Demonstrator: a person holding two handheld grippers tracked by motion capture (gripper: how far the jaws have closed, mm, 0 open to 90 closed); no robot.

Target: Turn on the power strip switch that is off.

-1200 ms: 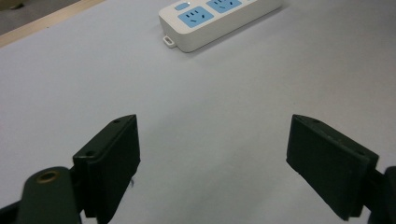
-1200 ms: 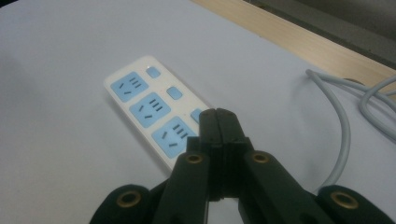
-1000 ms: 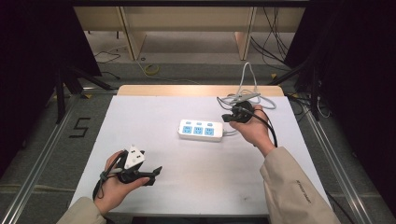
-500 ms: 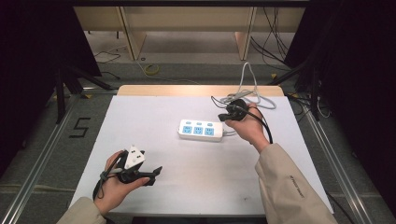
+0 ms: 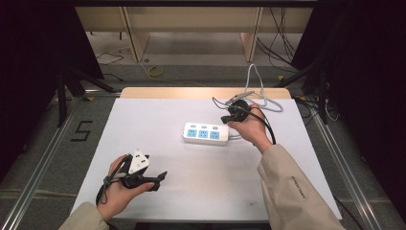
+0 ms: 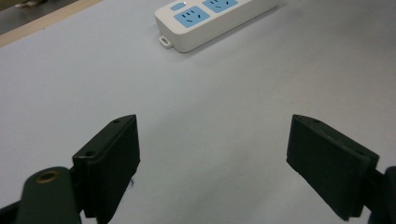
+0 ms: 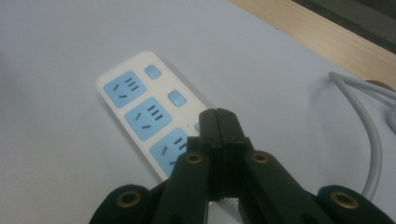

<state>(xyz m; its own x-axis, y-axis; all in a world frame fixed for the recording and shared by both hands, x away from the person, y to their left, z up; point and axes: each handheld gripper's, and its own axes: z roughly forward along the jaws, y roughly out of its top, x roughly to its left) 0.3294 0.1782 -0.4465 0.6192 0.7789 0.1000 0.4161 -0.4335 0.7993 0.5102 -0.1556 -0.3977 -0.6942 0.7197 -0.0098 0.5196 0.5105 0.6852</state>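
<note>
A white power strip [image 5: 207, 133] with three blue sockets lies in the middle of the white table [image 5: 158, 115]. Its white cable [image 5: 256, 86] runs off the far right edge. My right gripper [image 5: 225, 118] hovers just above the strip's right end, jaws pressed together with nothing between them. In the right gripper view the shut tips [image 7: 218, 122] sit over the strip [image 7: 140, 112], by its third button. My left gripper [image 5: 160, 176] rests near the front left edge with its jaws wide apart. The left gripper view shows bare table between the pads [image 6: 112, 163] and the strip [image 6: 210, 18] far ahead.
A wooden strip [image 5: 201, 92] borders the table's far edge. Loose black cables trail from the right gripper over the hand. Metal rails and floor cables lie beyond both sides of the table, and a "5" [image 5: 81, 130] is marked on the floor at left.
The right hand has drifted slightly toward the far side above the strip's right end, jaws still shut. The left hand and gripper have not moved.
</note>
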